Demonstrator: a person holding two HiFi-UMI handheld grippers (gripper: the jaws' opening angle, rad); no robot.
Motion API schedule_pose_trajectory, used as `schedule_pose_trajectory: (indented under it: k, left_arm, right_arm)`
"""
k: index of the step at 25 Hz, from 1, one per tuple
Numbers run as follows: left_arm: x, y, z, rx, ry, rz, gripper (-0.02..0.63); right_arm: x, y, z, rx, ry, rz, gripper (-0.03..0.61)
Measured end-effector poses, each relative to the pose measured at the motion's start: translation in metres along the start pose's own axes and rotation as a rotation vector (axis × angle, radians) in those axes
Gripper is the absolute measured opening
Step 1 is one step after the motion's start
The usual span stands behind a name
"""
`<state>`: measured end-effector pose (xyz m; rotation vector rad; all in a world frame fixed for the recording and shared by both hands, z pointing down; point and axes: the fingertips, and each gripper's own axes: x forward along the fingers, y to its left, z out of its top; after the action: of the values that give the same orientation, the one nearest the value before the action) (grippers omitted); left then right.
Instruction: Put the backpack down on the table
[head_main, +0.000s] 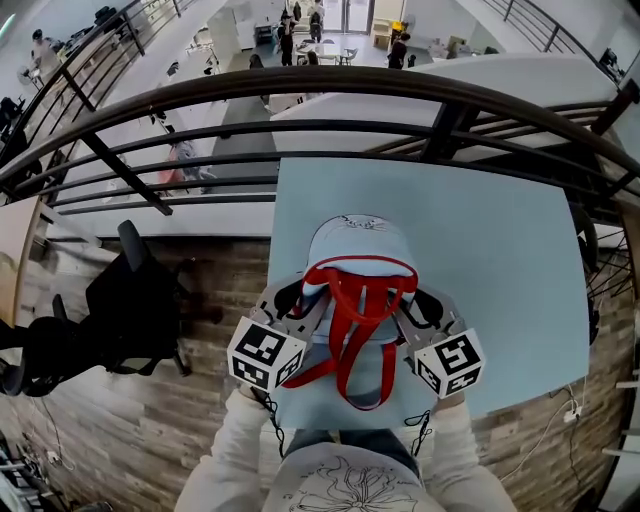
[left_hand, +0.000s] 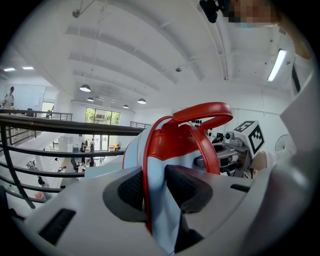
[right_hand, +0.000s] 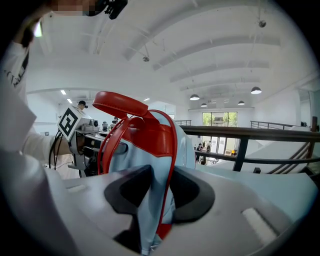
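Note:
A light-blue backpack (head_main: 350, 250) with a red handle and red straps is over the near part of the pale blue table (head_main: 500, 250); whether its base touches the top I cannot tell. My left gripper (head_main: 300, 300) is shut on the fabric of its left side, my right gripper (head_main: 405, 305) on its right side. In the left gripper view the backpack (left_hand: 180, 145) fabric and a red edge are pinched in the left gripper (left_hand: 155, 187). The right gripper view shows the backpack (right_hand: 145, 140) clamped the same way in the right gripper (right_hand: 160, 192). Red straps (head_main: 350, 365) hang toward the table's near edge.
A dark curved railing (head_main: 300, 95) runs just behind the table's far edge, with a lower floor beyond it. A black office chair (head_main: 130, 300) stands on the wooden floor at the left. A white cable (head_main: 560, 410) lies on the floor at the right.

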<state>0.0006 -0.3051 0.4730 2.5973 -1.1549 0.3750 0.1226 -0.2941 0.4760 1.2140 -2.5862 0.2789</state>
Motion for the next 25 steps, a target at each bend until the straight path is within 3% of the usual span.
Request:
schedule_pose_trajectory:
  k: [14, 25]
  left_arm:
    - [0.010, 0.013, -0.013, 0.036, 0.022, 0.041, 0.123]
    - [0.005, 0.023, -0.020, -0.009, 0.018, 0.072, 0.130]
  right_arm:
    - [0.018, -0.006, -0.012, -0.006, 0.044, 0.001, 0.132]
    - [0.026, 0.000, -0.011, -0.008, 0.032, 0.035, 0.133]
